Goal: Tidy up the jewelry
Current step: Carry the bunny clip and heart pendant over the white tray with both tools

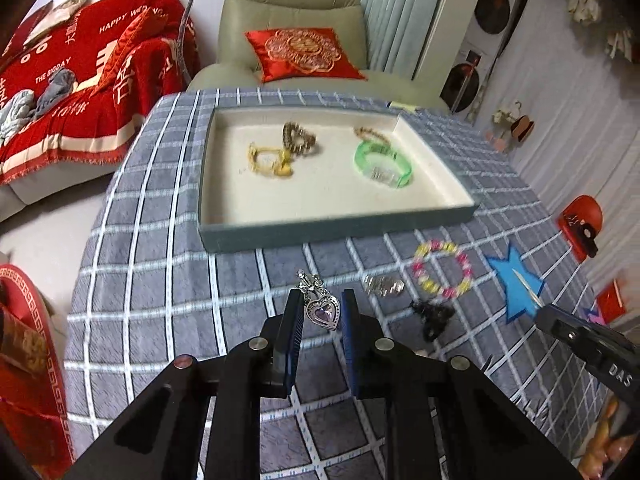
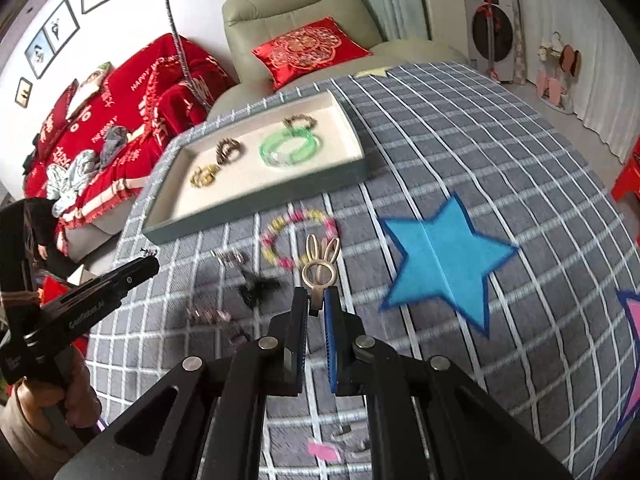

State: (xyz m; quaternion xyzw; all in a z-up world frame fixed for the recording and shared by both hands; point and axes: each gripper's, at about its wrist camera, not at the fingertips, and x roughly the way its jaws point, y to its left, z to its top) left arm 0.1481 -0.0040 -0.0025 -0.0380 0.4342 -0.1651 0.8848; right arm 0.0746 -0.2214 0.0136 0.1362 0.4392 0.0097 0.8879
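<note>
While four pieces already lie in the tray (image 1: pixel 332 229), your left fingers (image 1: pixel 321 307) clamp the heart pendant (image 1: pixel 322 311), your right fingers (image 2: pixel 316 300) pinch the rabbit-ear clip (image 2: pixel 320 266), and the beaded bracelet (image 1: pixel 441 274) waits on the worktop (image 1: pixel 160 300).

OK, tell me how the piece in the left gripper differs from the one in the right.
The left gripper holds a silver heart pendant with a purple stone; the right gripper holds a cream bunny-ear clip. The pendant hangs between the pads; the clip sticks out past the fingertips. Both are clear of the tray.

Green armchair (image 2: pixel 288 12) beside red-draped sofa (image 2: pixel 120 120); white walls.
</note>
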